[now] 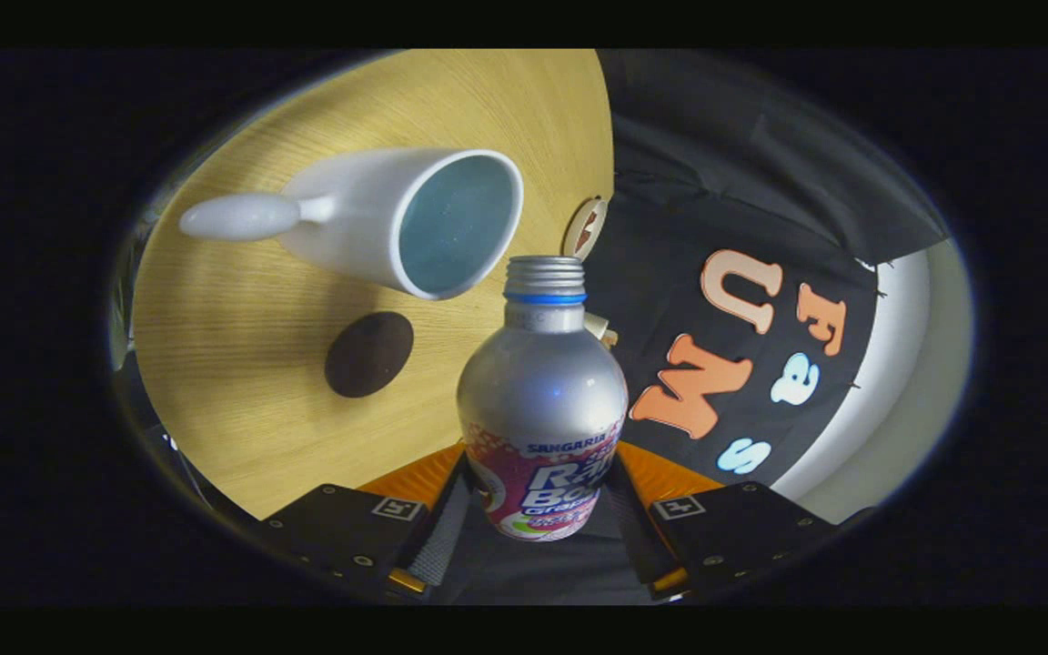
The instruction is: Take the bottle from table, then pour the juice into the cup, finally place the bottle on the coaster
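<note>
Wooden table (242, 364) tilted in view, gripper (538, 496) clamped on the uncapped bottle (542, 400), mouth just beside the cup (397, 218) rim, coaster (368, 354) nearby; misaligned tipping risks juice missing the cup.

The 1 fisheye camera rides on the gripper (542, 509), looking forward along its fingers, rolled sideways, close behind the held bottle (542, 409), toward the table (242, 437).

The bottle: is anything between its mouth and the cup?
Nothing visible. The gripper is shut on the bottle, whose open mouth sits right beside the white cup rim. The dark coaster lies apart on the table.
</note>
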Motion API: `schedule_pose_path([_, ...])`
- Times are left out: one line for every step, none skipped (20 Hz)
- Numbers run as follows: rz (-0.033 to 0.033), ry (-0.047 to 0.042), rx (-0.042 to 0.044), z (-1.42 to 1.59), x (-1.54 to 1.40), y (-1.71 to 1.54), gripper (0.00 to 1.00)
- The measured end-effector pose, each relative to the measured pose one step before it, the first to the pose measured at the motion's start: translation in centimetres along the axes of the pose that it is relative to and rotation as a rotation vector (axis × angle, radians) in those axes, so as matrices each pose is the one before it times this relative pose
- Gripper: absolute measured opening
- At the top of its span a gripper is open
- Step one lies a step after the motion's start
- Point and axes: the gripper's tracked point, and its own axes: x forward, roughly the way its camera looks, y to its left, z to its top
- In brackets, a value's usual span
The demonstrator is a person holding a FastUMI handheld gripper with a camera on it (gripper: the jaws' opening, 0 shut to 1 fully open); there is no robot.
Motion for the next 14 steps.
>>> schedule_pose_path([-0.00559, -0.00238, 0.00363, 0.183, -0.212, -0.142, 0.76])
schedule_pose_path([0.00077, 0.00057, 0.01179, -0.049, 0.005, 0.133, 0.77])
schedule_pose_path([0.00779, 0.00051, 0.02745, -0.569, 0.302, 0.535, 0.76])
schedule_pose_path([0.00725, 0.00101, 0.04182, -0.277, 0.077, 0.132, 0.76])
schedule_pose_path([0.01737, 0.00156, 0.05189, -0.476, 0.086, 0.374, 0.77])
schedule_pose_path([0.01782, -0.00606, 0.06019, -0.139, -0.031, 0.270, 0.77])
schedule_pose_path([0.01215, -0.00380, 0.06087, -0.148, -0.076, -0.020, 0.77])
schedule_pose_path([0.00801, -0.00393, 0.05316, -0.106, -0.200, -0.072, 0.77])
schedule_pose_path([-0.00396, -0.00367, 0.04141, -0.088, -0.102, -0.501, 0.77])
schedule_pose_path([-0.01022, -0.00450, 0.02749, -0.095, -0.207, -0.402, 0.77])
schedule_pose_path([0.00352, -0.00289, 0.02781, -0.159, 0.023, 0.062, 0.77])
schedule_pose_path([0.00652, -0.00366, 0.03600, -0.144, -0.018, 0.222, 0.77])
schedule_pose_path([0.00832, -0.00341, 0.04347, -0.389, -0.081, 0.205, 0.77])
schedule_pose_path([0.01485, 0.00181, 0.04943, -0.182, -0.101, 0.261, 0.77])
